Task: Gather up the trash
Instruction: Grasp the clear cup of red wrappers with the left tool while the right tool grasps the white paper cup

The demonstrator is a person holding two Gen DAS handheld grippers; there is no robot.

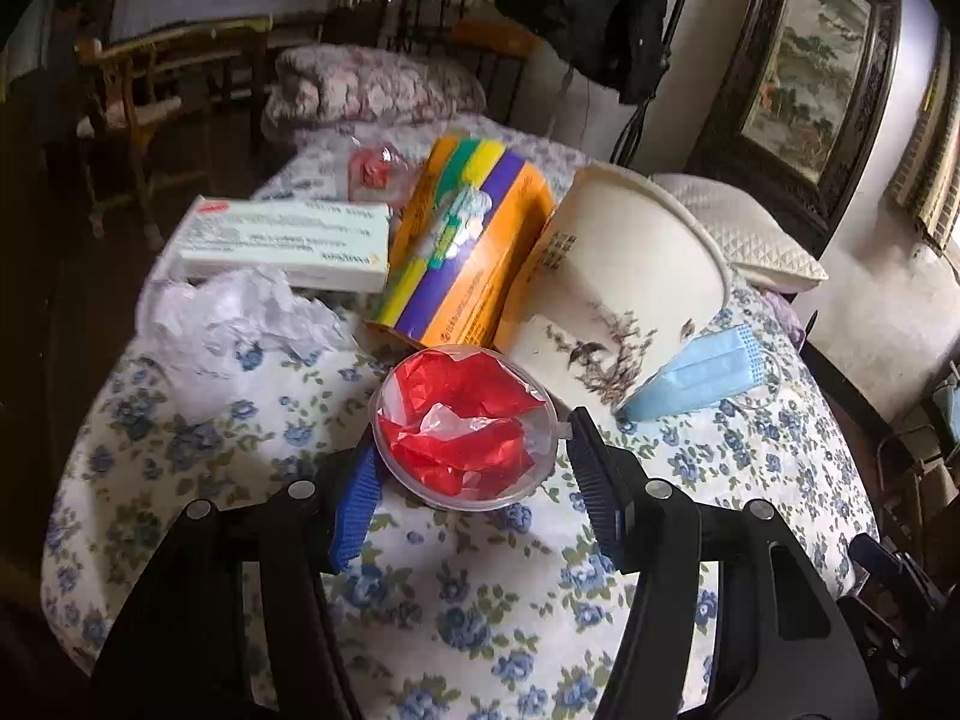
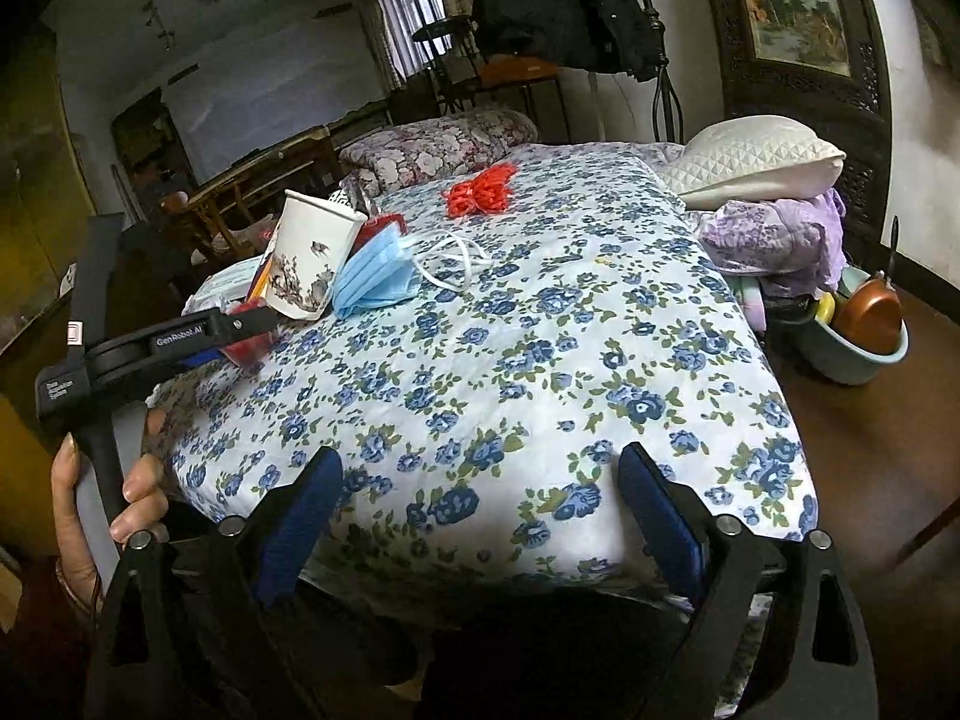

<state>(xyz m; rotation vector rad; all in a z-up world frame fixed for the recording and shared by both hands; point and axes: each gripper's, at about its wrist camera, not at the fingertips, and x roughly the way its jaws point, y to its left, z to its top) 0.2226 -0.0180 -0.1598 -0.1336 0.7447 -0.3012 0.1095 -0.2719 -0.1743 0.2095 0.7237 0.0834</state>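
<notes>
In the left wrist view my left gripper (image 1: pixel 471 468) is open, its blue pads on either side of a clear plastic cup (image 1: pixel 465 426) stuffed with red and white wrapping, lying on the floral bedcover. Behind it are a crumpled white tissue (image 1: pixel 228 324), a white medicine box (image 1: pixel 288 240), an orange and purple box (image 1: pixel 462 240), a white paper cup (image 1: pixel 624 294) with a bird print and a blue face mask (image 1: pixel 702 372). My right gripper (image 2: pixel 480 516) is open and empty over the bed's near edge. The paper cup (image 2: pixel 312 264), the mask (image 2: pixel 378 282) and the left gripper (image 2: pixel 180 342) show at the left of the right wrist view.
A red mesh bundle (image 2: pixel 480 189) lies far on the floral bed (image 2: pixel 540 360). A white pillow (image 2: pixel 756 156) and purple cloth (image 2: pixel 780 240) sit at the right. A teal basin with a pan (image 2: pixel 864 330) stands on the floor. Wooden chairs (image 1: pixel 144 90) stand left.
</notes>
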